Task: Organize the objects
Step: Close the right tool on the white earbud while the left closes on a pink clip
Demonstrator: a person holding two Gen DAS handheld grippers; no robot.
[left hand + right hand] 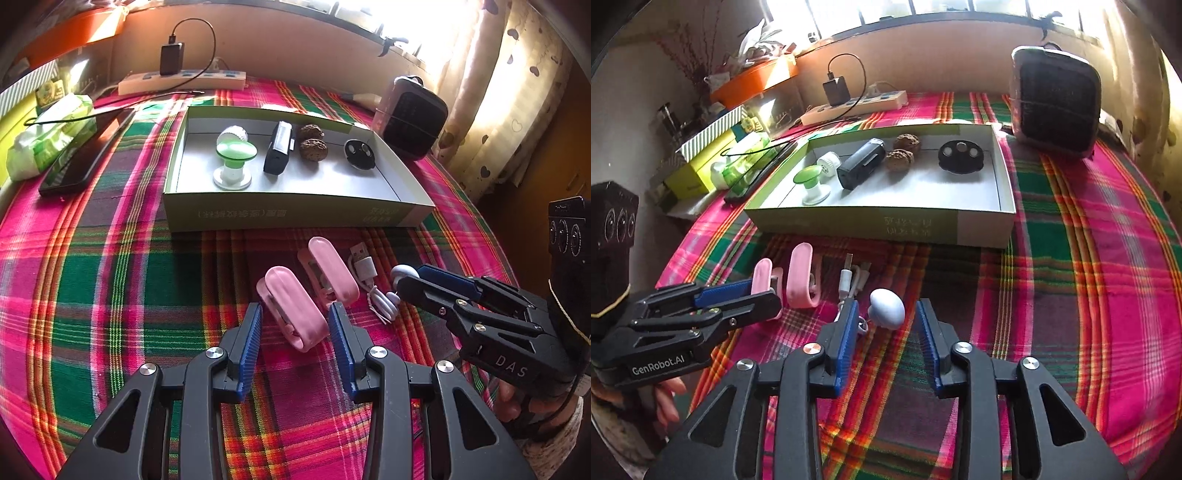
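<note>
Now we are working along the row of loose things lying on the plaid cloth (110,280) just in front of the shallow box (295,214), which already holds several small items. Our left gripper (295,325) is straddling the nearer pink clip (291,314), its jaws spread, pads beside the clip but not pressing. Our right gripper (886,325) is framing the pale egg-shaped piece (886,308), jaws likewise spread with gaps on both sides. To do this well, we are judging that each gripper should centre its thing before closing, and the right should keep clear of the white cable (849,286) touching its left pad. Only the right wrist view is showing that gap around the egg; the left view is showing the clip's fit instead.
</note>
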